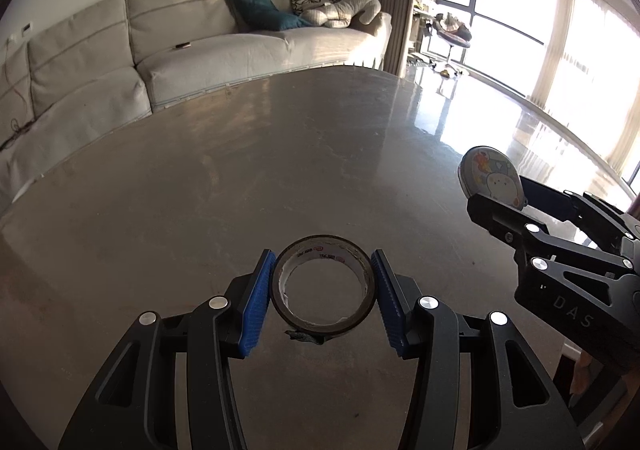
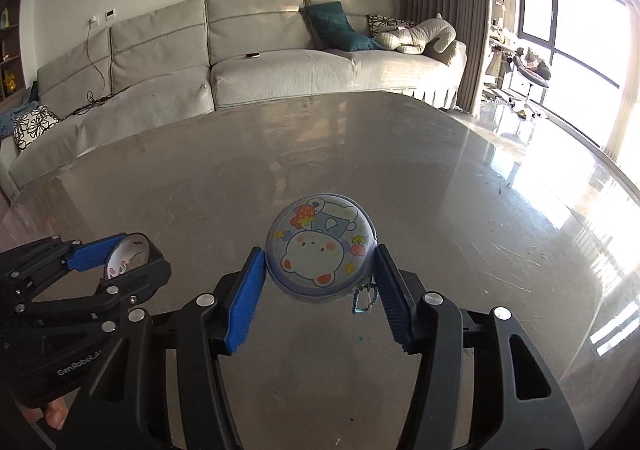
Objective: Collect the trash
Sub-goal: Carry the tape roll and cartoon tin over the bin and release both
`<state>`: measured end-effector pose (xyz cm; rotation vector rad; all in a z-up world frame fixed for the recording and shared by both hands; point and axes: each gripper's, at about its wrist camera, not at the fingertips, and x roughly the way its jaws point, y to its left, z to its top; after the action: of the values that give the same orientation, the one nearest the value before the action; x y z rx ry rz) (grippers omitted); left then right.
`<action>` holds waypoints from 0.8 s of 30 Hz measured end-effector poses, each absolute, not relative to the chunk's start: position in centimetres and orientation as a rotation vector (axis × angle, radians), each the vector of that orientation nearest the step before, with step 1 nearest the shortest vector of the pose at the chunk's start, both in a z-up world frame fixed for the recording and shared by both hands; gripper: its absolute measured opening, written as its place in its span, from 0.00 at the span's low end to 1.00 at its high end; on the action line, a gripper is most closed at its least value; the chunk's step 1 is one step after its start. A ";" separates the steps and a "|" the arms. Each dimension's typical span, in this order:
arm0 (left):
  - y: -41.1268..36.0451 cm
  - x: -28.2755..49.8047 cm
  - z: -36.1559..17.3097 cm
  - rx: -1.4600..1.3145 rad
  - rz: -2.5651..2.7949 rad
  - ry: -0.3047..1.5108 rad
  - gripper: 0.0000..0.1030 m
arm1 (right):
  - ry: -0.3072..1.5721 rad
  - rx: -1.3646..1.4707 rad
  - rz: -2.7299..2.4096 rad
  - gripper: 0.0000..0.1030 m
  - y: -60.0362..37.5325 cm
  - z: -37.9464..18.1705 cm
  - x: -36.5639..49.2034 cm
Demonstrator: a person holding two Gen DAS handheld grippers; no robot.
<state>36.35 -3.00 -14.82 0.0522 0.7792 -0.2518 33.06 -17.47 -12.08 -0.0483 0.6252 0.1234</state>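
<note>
The left tool (image 1: 324, 292) is clamping the tape roll (image 1: 324, 286), the right tool (image 2: 320, 290) the cartoon pouch (image 2: 322, 246); keeping both squeezed level above the desk (image 1: 280, 154) seems wise.

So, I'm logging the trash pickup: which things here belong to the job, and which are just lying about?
Job:
- tape roll, between left gripper fingers
- cartoon round case, between right gripper fingers

Lying about:
- sofa
- teal cushion
- plush toy
</note>
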 end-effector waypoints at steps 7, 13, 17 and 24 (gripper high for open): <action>-4.7 33.5 -13.0 0.072 -0.295 0.735 0.47 | 0.552 -0.037 0.090 0.55 -19.4 -10.7 28.0; -7.5 29.6 -12.8 0.116 -0.392 0.722 0.47 | 0.550 0.021 0.041 0.55 -22.4 -11.2 22.7; -8.9 27.4 -13.7 0.137 -0.451 0.745 0.47 | 0.527 0.045 -0.012 0.55 -24.0 -11.4 19.5; -12.4 23.3 -13.7 0.150 -0.546 0.753 0.47 | 0.527 0.062 -0.111 0.55 -26.8 -13.2 14.1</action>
<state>23.30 -12.43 -13.67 0.1497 0.7531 -0.5462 14.10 -26.78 -13.16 0.0621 0.5265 -0.1108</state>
